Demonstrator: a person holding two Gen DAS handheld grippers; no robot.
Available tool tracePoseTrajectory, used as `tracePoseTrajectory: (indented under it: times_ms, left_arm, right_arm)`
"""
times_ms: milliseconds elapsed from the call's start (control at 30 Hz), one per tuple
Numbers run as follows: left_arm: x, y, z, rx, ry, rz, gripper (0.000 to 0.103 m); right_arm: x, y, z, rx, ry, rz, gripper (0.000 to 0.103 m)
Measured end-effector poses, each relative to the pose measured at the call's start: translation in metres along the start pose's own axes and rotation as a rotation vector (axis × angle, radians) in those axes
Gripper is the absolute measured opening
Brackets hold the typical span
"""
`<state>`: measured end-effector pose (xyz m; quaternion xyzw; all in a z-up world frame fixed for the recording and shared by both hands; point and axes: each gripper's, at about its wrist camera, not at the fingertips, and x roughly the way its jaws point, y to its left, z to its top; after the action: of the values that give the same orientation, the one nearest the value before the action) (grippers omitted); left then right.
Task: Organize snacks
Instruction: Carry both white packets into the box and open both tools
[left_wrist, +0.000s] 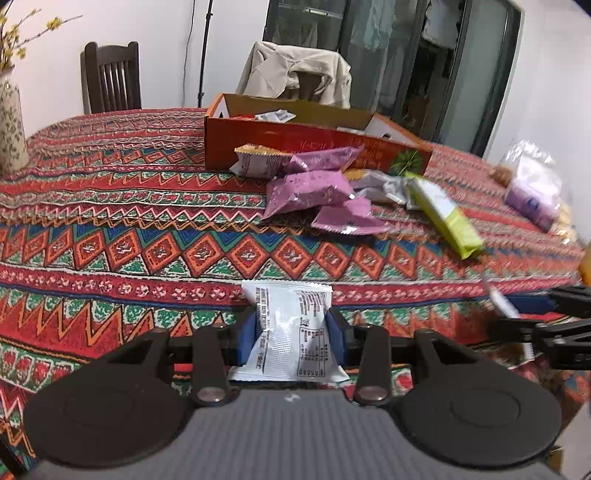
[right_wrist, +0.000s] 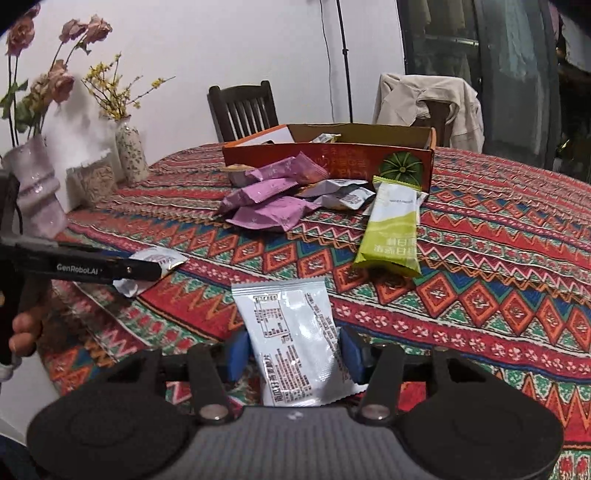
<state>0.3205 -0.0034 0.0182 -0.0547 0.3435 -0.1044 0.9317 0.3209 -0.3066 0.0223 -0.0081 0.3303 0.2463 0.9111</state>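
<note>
Both tools are loaded. The left tool (left_wrist: 293, 332) is clamped on a small white foil sachet w/ black print (left_wrist: 291, 328), blue pads pressing its sides; the right tool (right_wrist: 293, 354) grips a pale blue-white foil packet w/ printed panel (right_wrist: 295, 339) the same way. Both packets are held just above the surface with the red patterned cloth (left_wrist: 110, 221), on the near side of the open orange cardboard box (left_wrist: 295, 144), well short of it.

These packs look light, thin and crinkly. The foil is prob. slippery, and the contents likely crumble if squeezed hard. Best hold is across the flat body near mid-height, as now; the crimped end seals would fold or slide out.

Against the box's front wall sits a heap of purple foil snack packs (left_wrist: 314, 188) w/ a few grey-white ones mixed in, so the approach to the box has to go over them, not through. A long lime-green and white wrapper (right_wrist: 391, 229) lies just right of that heap, also in the lane for the right side. A clear bag of goods (left_wrist: 532, 184) sits further right of the box. Left of the box, well apart, stand a floral ceramic vase (right_wrist: 129, 151) and a pink ribbed vase w/ dried roses (right_wrist: 37, 192): tippable, keep the left swing away. Two chairs behind the box, one draped w/ a beige jacket (right_wrist: 428, 99).
</note>
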Motion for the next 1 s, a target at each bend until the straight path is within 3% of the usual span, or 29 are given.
tracePoseTrajectory:
  times_ms: [233,367,533,700,833,900,1000]
  left_arm:
    - [-0.007,0.017,0.035,-0.063,-0.054,-0.053,0.041]
    - [-0.01,0.02,0.081,-0.027,-0.163,-0.093,0.041]
    - [0.013,0.024,0.145,0.044,-0.277,-0.094,0.041]
    - [0.079,0.036,0.205,0.031,-0.242,0.0,0.041]
    - [0.124,0.042,0.234,0.003,-0.218,0.025,0.041]
    - [0.147,0.045,0.242,-0.004,-0.178,0.02,0.041]
    - [0.178,0.047,0.242,0.004,-0.119,0.074,0.041]
  right_arm:
    - [0.01,-0.004,0.016,0.039,-0.038,0.088,0.049]
    - [0.009,-0.014,0.038,0.077,-0.117,0.154,0.048]
    - [0.011,-0.037,0.09,0.07,-0.236,0.111,0.048]
    - [0.043,-0.076,0.151,0.125,-0.334,0.038,0.048]
    - [0.082,-0.109,0.191,0.213,-0.338,0.026,0.049]
    - [0.107,-0.12,0.209,0.218,-0.307,0.004,0.049]
    - [0.144,-0.129,0.224,0.203,-0.221,-0.057,0.049]
